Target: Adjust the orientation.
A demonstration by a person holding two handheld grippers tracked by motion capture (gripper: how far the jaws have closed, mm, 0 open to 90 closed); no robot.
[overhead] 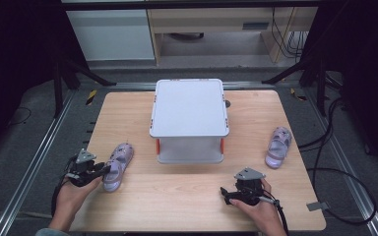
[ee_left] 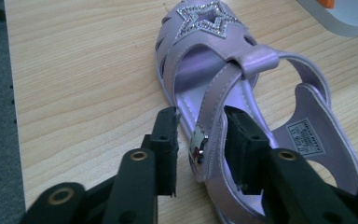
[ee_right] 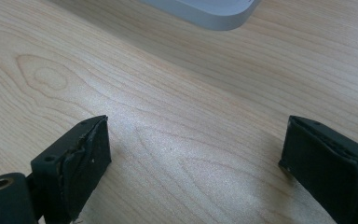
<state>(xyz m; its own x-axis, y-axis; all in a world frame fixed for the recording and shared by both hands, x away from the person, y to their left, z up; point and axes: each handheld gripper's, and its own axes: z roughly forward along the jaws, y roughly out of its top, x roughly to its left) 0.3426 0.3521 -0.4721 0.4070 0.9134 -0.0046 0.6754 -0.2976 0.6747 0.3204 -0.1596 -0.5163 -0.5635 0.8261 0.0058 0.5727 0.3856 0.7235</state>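
1. High view: left gripper (overhead: 97,170) sits at the near-left of the wooden table (overhead: 187,196), right at the heel end of a lilac sandal (overhead: 118,164). Sandal lies flat, toe pointing away, just left of the white lidded bin (overhead: 189,110).
2. Left gripper view: jaws straddle the sandal's (ee_left: 242,93) side strap by the buckle (ee_left: 198,148). Pads (ee_left: 168,140) are close on either side with small gaps visible, so not clamped yet; strap is between them, no squeeze seen.
3. Right gripper (overhead: 236,192) rests near-right on the table, jaws spread wide, nothing in them. Right gripper view shows bare wood (ee_right: 177,116) between the pads (ee_right: 88,154).
4. Second lilac sandal (overhead: 278,146) lies well apart at the right edge, untouched.
5. Handling guess: sandal looks light, child-sized, soft synthetic upper with a stiffer sole. Glossy strap likely slick and will flex under the pads, so the shoe may swing or tilt when lifted. Strap near the buckle seems a fair grab point; the heel wall or sole edge would probably hold steadier.
6. Hard to read: sole underside hidden; heel end cut off by the jaws in the left gripper view; insole label (ee_left: 305,136) too small to read. Bin contents hidden under the lid. Whether the far pad touches the strap, can't tell.
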